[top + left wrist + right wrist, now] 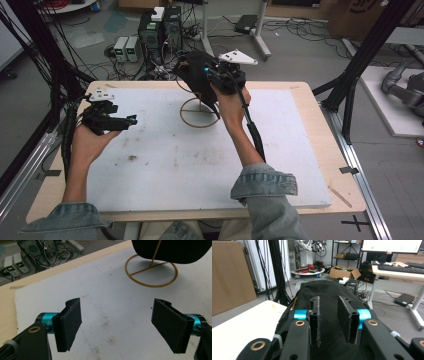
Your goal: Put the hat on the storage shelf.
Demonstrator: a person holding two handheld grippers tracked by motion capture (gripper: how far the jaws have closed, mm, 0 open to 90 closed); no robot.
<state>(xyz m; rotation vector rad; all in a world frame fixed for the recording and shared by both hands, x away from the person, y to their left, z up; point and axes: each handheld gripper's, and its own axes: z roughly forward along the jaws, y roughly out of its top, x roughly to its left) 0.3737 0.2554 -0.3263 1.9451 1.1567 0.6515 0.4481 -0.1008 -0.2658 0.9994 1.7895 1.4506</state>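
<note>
Pinching black cloth point(329, 293), right claw point(333, 320) sits above stand point(199, 111).

high view: overhead, facing forward-down | gripper views: close, along fingers | shared: gold stand point(199, 112) point(151, 272)

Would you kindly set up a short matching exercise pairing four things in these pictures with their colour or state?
Things:
1. left hand-held gripper
2. right hand-held gripper
3. stand
4. sleeve

States:
A. blue denim
B. gold wire with a round base
C. jaws wide apart over the white board
D. jaws close together on black cloth

Pairs: 1-C, 2-D, 3-B, 4-A
</note>
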